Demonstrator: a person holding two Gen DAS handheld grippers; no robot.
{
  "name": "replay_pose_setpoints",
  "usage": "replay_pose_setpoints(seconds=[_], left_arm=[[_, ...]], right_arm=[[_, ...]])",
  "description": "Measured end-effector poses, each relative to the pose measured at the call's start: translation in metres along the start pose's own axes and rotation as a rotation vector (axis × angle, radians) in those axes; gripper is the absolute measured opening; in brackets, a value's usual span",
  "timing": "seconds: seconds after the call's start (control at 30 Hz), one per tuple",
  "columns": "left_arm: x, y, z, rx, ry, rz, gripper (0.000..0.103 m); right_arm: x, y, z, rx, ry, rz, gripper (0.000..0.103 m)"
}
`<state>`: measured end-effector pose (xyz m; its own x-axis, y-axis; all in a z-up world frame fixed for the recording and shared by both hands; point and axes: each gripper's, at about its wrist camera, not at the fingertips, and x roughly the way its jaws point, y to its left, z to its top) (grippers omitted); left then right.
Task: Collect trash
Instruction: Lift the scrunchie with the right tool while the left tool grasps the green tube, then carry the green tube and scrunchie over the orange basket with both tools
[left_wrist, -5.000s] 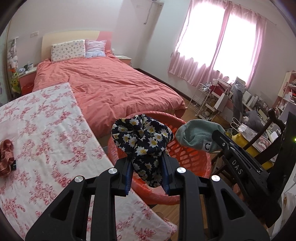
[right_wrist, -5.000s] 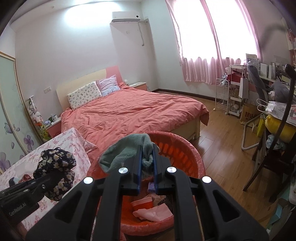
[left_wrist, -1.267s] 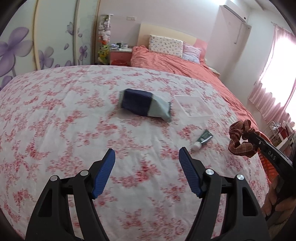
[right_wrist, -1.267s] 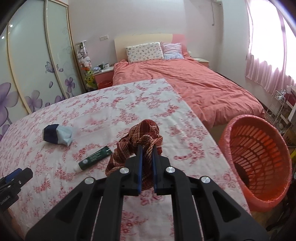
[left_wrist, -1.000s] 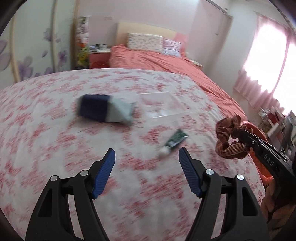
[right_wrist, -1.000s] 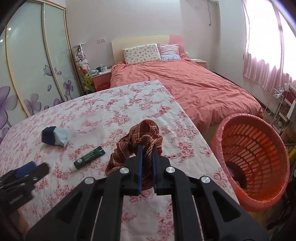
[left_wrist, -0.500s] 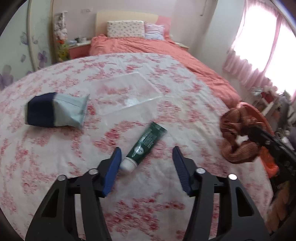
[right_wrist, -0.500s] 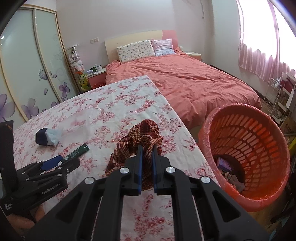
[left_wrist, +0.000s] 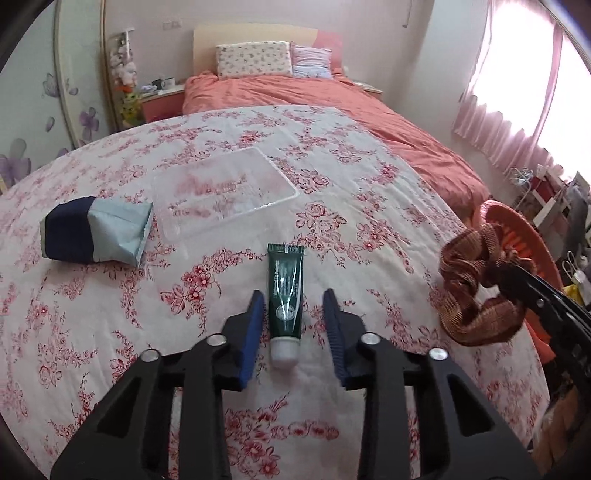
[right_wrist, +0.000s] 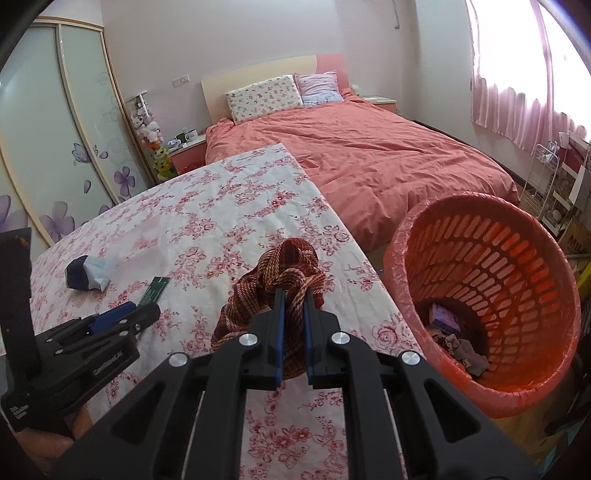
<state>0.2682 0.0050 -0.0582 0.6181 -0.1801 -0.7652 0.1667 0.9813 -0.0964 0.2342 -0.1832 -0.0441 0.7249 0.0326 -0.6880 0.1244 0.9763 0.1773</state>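
A bedroom with pale walls. A bed (right_wrist: 369, 158) with a coral-pink cover and two pillows (right_wrist: 264, 96) stands against the far wall beyond the bench's far edge. Sliding wardrobe doors (right_wrist: 55, 147) with purple flower decals line the left. Pink curtains (right_wrist: 517, 88) glow with daylight at the right. Wooden floor (right_wrist: 517, 435) shows past the bench's right edge.
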Motion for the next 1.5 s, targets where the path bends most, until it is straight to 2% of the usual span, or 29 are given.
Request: replay_pose_setpoints(seconds=[0.17,0.5,0.87,1.1,1.5], left_arm=[[0.000,-0.001,0.002,-0.011,0.000,0.024,0.020],[-0.006,-0.001,-0.005,-0.020,-0.006,0.034,0.019],[-0.029,-0.009,0.000,-0.032,-0.057,0.014,0.019],[-0.053,-0.018,0.005,-0.032,-0.102,-0.027,0.019],[-0.093,-0.059,0.012,0.021,-0.185,-0.107,0.019]], right_arm=[[-0.004,-0.007,0.000,0.013,-0.005,-0.003,0.010],[-0.013,-0.015,-0.001,0.025,-0.016,-0.005,0.010],[-0.034,-0.026,0.001,0.046,-0.052,-0.009,0.010],[-0.055,-0.037,0.001,0.055,-0.089,-0.019,0.010],[-0.093,-0.067,0.002,0.093,-0.162,-0.057,0.010]])
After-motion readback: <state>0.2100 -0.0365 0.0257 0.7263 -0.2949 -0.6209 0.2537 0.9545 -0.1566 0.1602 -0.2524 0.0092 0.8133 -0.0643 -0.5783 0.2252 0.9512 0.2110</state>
